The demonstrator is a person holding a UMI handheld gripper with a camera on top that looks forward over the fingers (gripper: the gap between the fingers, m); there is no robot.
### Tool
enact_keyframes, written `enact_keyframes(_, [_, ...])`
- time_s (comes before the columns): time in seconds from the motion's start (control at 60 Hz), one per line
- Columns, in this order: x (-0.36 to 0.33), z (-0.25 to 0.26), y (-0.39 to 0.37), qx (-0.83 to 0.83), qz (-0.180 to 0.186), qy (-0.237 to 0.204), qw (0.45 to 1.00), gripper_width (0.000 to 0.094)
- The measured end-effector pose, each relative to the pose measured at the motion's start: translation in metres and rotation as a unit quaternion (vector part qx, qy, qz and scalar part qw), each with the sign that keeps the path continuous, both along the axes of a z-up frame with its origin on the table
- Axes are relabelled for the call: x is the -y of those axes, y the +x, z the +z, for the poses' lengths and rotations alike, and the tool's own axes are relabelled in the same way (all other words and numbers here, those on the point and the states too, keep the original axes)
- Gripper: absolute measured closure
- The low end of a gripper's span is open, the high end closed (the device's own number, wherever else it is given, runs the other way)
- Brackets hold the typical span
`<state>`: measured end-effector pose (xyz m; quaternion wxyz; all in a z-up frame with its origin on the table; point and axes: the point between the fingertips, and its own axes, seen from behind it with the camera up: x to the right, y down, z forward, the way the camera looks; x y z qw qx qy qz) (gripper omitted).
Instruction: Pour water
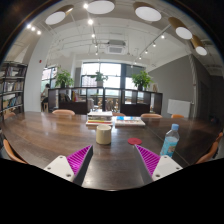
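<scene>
I'm holding the gripper [112, 160] above the wooden table [60, 135] — fingers spread wide, nothing between them. The white cup [104, 134] stands just ahead, and the water bottle [170, 141] waits off beyond the right finger — well apart.

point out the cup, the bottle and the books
cup [104, 135], gripper view, middle of its side
bottle [170, 142], gripper view, its clear body
books [115, 119], gripper view, top of the stack

Two pale grey fingers [70, 164], ridged magenta pads [149, 158] on inner faces
</scene>
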<state>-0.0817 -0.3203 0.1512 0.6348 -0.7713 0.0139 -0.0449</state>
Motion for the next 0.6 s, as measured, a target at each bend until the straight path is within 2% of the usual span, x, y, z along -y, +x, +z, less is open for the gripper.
enact_keyframes(0.033, [0.003, -0.018, 0.024, -0.012, 0.01, 0.007, 1.0, 0.0092])
enact_keyframes(0.05, [-0.003, -0.016, 0.038, 0.004, -0.004, 0.007, 1.0, 0.0092])
enact_keyframes(0.15, [-0.012, -0.039, 0.099, 0.007, -0.024, 0.008, 1.0, 0.0092])
enact_keyframes(0.267, [-0.013, -0.064, 0.179, 0.003, -0.075, -0.016, 0.997, 0.0097])
enact_keyframes(0.35, [-0.022, -0.068, 0.223, 0.006, -0.096, -0.013, 0.995, 0.0103])
enact_keyframes(0.6, [-0.083, -0.07, 0.29, 0.018, -0.085, 0.012, 0.996, 0.0098])
